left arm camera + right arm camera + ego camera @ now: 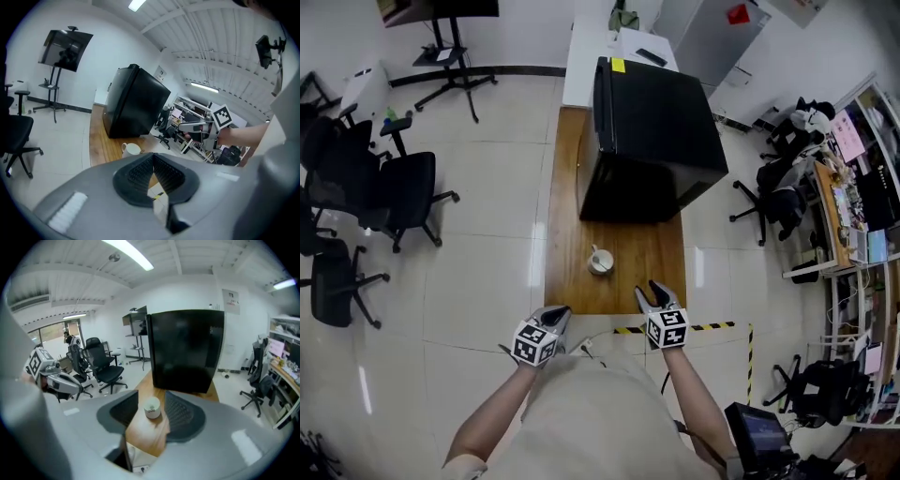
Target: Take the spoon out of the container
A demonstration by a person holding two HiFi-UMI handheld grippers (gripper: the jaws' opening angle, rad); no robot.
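A white cup (600, 262) stands on the wooden table (572, 197), near its front edge, with a spoon handle (593, 251) sticking up out of it. My right gripper (654, 296) hovers over the table's front right corner, short of the cup and to its right. It is open and holds nothing. In the right gripper view the cup (152, 408) shows far off between the gripper's (152, 393) spread pads. My left gripper (557, 319) hangs just off the front left corner, its jaws together and empty. The left gripper view has the cup (131, 149) beyond the closed gripper (153, 157).
A large black cabinet (652, 131) fills the table's far half, right behind the cup. Black office chairs (394, 187) stand on the tiled floor at left. Yellow-black tape (703, 328) marks the floor at front right. Cluttered desks (853, 206) line the right side.
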